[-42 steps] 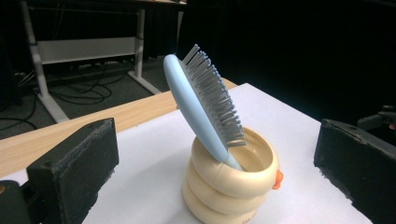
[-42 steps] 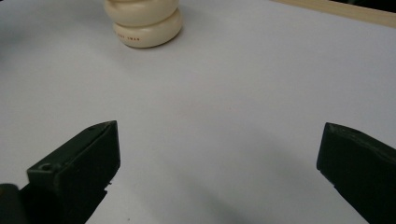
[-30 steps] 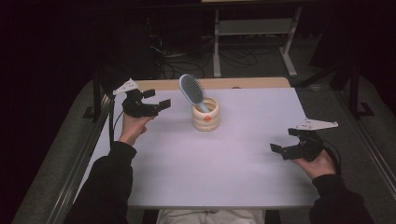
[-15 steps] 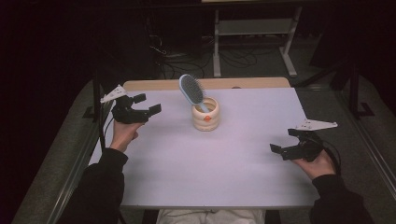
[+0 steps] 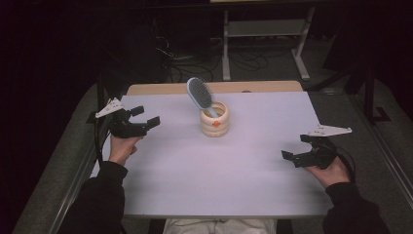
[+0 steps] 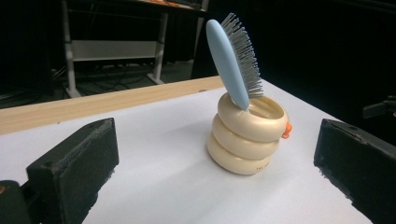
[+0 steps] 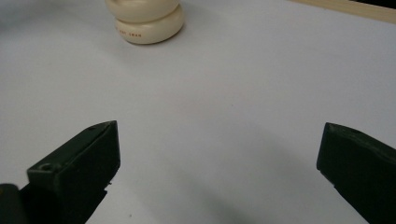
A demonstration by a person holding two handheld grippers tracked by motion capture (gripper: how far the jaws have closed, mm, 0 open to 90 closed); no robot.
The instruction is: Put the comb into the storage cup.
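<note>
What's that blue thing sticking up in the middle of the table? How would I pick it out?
Start at the white table and find the cream ringed holder near its far edge. The hairbrush stands in it handle down, tilted. It is the one pale blue, bristled thing there, between the two black claws.

High view: overhead, facing forward across my white table. Gripper views: low, close, both facing the ringed cream holder.
</note>
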